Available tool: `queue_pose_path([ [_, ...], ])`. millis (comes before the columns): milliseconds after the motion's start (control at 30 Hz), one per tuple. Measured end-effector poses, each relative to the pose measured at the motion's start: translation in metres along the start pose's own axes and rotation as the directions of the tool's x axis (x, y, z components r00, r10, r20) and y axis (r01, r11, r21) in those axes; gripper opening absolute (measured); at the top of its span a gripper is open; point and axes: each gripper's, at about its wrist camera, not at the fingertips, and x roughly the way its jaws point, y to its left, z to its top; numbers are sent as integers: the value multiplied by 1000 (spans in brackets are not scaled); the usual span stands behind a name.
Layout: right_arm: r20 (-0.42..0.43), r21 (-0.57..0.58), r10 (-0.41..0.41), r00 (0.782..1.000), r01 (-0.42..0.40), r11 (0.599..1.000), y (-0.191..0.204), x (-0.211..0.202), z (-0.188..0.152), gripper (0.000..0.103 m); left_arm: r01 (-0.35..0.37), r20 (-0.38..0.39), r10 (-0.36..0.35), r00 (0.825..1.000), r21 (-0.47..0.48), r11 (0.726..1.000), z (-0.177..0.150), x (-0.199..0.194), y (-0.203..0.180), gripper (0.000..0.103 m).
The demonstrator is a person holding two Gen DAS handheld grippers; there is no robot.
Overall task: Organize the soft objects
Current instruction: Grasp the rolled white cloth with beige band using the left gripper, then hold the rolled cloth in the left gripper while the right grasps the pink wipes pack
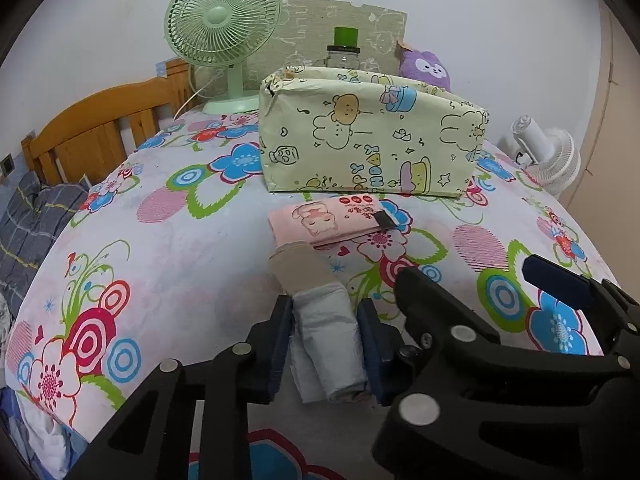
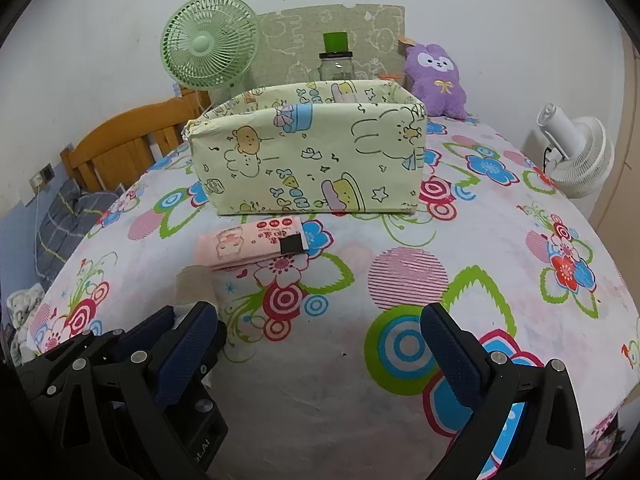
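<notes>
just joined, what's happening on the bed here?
A person is working two handheld grippers over a floral bedspread. The left gripper is shut on a white roll with a cardboard core, low over the bedspread. The right gripper is open and holds nothing. A pink tissue pack lies in front of the open cartoon-print box, not yet put away.

Pale yellow cartoon-printed box (image 1: 372,136), pink tissue pack (image 1: 328,220), white floral bedsheet (image 1: 192,264), mint-green fan (image 1: 222,24).
</notes>
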Motion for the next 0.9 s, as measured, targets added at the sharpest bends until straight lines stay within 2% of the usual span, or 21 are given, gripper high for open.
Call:
queue_pose_path([
  [500, 21, -10, 29, 999, -29, 1000, 13, 5, 22, 103, -68, 52, 67, 996, 17, 998, 23, -5, 10, 33],
  [900, 1, 28, 35, 999, -35, 999, 20, 25, 39, 103, -110, 51, 108, 993, 42, 993, 45, 15, 30, 33],
])
